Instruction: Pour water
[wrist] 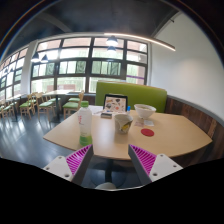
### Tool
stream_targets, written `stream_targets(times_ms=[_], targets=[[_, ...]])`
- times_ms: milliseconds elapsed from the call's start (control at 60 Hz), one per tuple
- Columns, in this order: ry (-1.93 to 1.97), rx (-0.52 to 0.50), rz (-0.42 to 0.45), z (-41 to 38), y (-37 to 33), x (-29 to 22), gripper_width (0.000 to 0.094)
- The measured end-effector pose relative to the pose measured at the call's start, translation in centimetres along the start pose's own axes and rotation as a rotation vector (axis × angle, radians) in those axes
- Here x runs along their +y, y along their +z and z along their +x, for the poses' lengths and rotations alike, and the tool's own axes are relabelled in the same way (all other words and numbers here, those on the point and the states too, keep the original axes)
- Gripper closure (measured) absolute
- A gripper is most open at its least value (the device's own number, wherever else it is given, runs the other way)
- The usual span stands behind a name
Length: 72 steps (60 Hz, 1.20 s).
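A clear plastic bottle (85, 124) with a green label stands upright on the round wooden table (150, 139), beyond my left finger. A white patterned cup (122, 122) stands near the table's middle, right of the bottle. A white bowl-like cup (145, 112) stands farther back, and a red coaster (148, 132) lies in front of it. My gripper (112, 160) is open and empty, its pink pads (70, 159) spread wide, held short of the table's near edge.
A laptop or picture stand (116, 102) sits at the table's far side before a green bench (135, 94). Tables and chairs (35, 104) fill the room to the left under large windows. A round stool seat (108, 185) lies below the fingers.
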<state>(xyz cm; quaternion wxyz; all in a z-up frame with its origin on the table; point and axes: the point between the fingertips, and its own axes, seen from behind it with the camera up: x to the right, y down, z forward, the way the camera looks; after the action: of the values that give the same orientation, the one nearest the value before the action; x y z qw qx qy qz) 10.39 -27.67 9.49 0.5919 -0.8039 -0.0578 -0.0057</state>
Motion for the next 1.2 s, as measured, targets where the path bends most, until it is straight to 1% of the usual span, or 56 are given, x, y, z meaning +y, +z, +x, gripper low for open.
stream_targets(times_ms=[17, 67, 83, 150, 200, 250, 333, 417, 450, 533, 567, 650, 733, 767, 783, 833, 900, 933, 967, 983, 1017, 1050, 1083, 1100, 1117, 1133, 1200], targets=[[0.004, 0.005, -0.005, -1.9, -1.9, -0.4, 0.0122], [0.013, -0.012, -0.004, -2.8, -1.6, -0.3, 0.0132], [0.015, -0.026, 0.002, -1.4, 0.4, 0.1, 0.0133], [0.03, -0.045, 0.008, -4.9, -0.2, 0.4, 0.0129], [0.042, -0.075, 0.007, -5.0, 1.1, 0.4, 0.0128], [0.054, -0.098, 0.009, -7.7, 2.3, 1.0, 0.0128], [0.064, -0.135, 0.034, -9.4, 4.5, 0.8, 0.0127], [0.041, -0.111, 0.079, -12.2, 7.0, 0.5, 0.0128], [0.038, -0.103, 0.103, -12.0, 8.8, 0.1, 0.0129], [0.04, -0.073, 0.158, -13.8, 10.6, -0.8, 0.0128], [0.034, -0.055, 0.176, -13.2, 12.2, -1.6, 0.0129], [0.031, 0.018, 0.19, -13.3, 14.3, -2.1, 0.013], [0.049, 0.042, 0.205, -13.1, 17.3, -2.7, 0.0143], [0.053, 0.045, 0.22, -13.3, 17.9, -3.2, 0.0187], [0.053, 0.049, 0.226, -13.3, 18.2, -3.3, 0.0189], [0.035, 0.078, 0.234, -12.9, 19.3, -3.2, 0.0524], [0.031, 0.114, 0.274, -12.7, 18.6, -3.4, 0.0534], [0.021, 0.122, 0.292, -12.7, 18.3, -3.5, 0.0581], [0.005, 0.121, 0.309, -12.9, 18.2, -3.6, 0.06], [-0.006, 0.118, 0.318, -13.0, 18.1, -3.7, 0.0631], [-0.026, 0.104, 0.331, -13.3, 18.5, -3.8, 0.0653], [-0.054, 0.09, 0.339, -13.7, 18.5, -3.9, 0.0714], [-0.068, 0.082, 0.341, -13.9, 18.5, -4.0, 0.0714], [-0.074, 0.075, 0.339, -14.1, 18.5, -4.0, 0.0737], [-0.076, 0.068, 0.335, -14.5, 18.5, -3.9, 0.074], [-0.079, 0.046, 0.333, -13.0, 20.5, -3.8, 0.0739], [-0.063, -0.023, 0.305, -14.4, 20.6, -4.2, 0.0741]])
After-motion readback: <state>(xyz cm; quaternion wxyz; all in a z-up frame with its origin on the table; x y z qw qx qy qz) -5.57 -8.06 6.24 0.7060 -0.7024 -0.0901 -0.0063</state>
